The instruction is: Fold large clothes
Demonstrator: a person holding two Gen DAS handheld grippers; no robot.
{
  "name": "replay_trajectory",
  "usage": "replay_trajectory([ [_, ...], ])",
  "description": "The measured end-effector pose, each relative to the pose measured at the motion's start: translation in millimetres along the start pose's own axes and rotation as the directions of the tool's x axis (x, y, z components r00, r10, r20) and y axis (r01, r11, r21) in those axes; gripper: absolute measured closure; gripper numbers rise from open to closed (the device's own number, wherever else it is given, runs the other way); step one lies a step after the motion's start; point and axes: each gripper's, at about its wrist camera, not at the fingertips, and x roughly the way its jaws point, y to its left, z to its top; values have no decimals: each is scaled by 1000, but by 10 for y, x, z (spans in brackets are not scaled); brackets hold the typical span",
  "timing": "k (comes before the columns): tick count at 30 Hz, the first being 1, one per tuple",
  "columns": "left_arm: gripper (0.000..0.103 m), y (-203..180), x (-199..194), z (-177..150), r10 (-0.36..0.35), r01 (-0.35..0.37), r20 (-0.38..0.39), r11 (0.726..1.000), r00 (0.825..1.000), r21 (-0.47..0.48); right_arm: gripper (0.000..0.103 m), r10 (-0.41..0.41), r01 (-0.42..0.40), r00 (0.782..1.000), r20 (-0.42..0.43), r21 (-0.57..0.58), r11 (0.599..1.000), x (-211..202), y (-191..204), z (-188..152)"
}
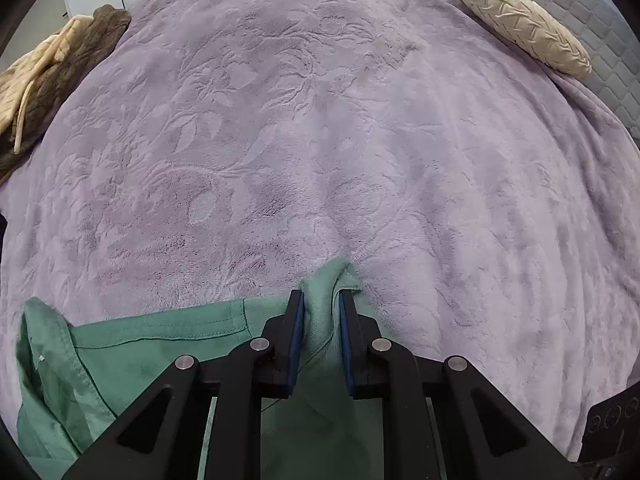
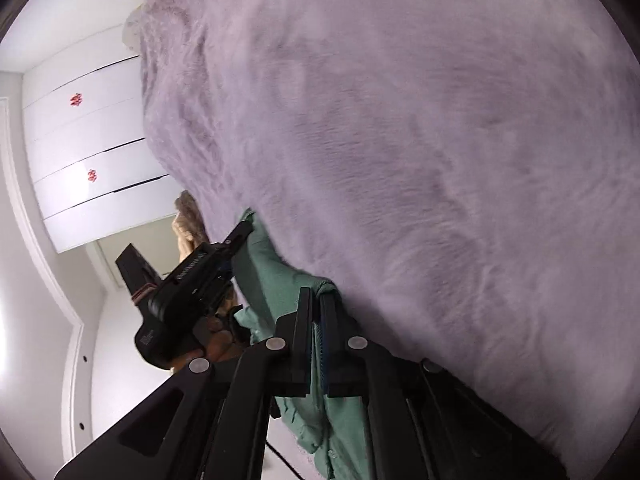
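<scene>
Green garment [image 1: 132,360] bunched between left gripper [image 1: 321,300] jaws, clamped there; another fold pinched tight in right gripper [image 2: 316,296] (view blurred). Ahead of both jaws, lilac blanket [image 1: 320,140].

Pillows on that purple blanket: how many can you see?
1. A cream pillow with a pleated pattern lies at the far right edge of the purple blanket, partly on the grey mattress. More could sit beyond the picture's edge.
</scene>
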Motion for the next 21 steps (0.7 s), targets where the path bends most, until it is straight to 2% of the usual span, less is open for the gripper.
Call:
replay_trajectory([
  [3, 85, -30, 174, -25, 18, -19, -22, 999, 1000, -45, 102, -30, 30, 1000, 1, -45, 999, -86, 42, -10],
  [6, 73, -12, 145, -17, 42, -42, -2, 998, 999, -52, 102, -61, 60, 998, -14, -55, 997, -184, 48, -28],
  [7, 65, 10, 106, -4, 51, -51, 1, 997, 999, -52, 102, -63, 61, 998, -24, -59, 996, -223, 57, -37],
  [8, 47, 22, 69, 17, 71, -70, 9, 996, 997, -53, 100, -73, 70, 997, -33, -80, 994, -276, 84, -53],
  [9, 26, 72, -32, 26, 130, -128, 42, 990, 991, -57, 96, -85, 80, 996, -38, -113, 990, -322, 144, -80],
  [10, 20, 123, -138, 39, 169, -164, 78, 984, 983, -63, 96, -95, 88, 995, -40, -148, 985, -349, 227, -118],
  [11, 20, 190, -248, 42, 194, -187, 113, 980, 974, -71, 96, -99, 89, 994, -43, -198, 976, -388, 327, -149],
  [15, 20, 539, -577, -62, 180, -168, 116, 980, 977, -105, 95, -115, 81, 991, -62, -395, 915, -342, 811, -305],
  [18, 20, 724, -728, -359, 198, -185, 104, 975, 975, -126, 95, -169, 92, 980, -103, -519, 850, -101, 1051, -449],
  [20, 20, 786, -743, -626, 214, -201, 81, 969, 974, -143, 95, -195, 93, 972, -129, -553, 828, 84, 1086, -493],
  [21, 20, 838, -766, -791, 225, -213, 65, 965, 972, -156, 95, -228, 119, 966, -124, -568, 814, 186, 1066, -499],
])
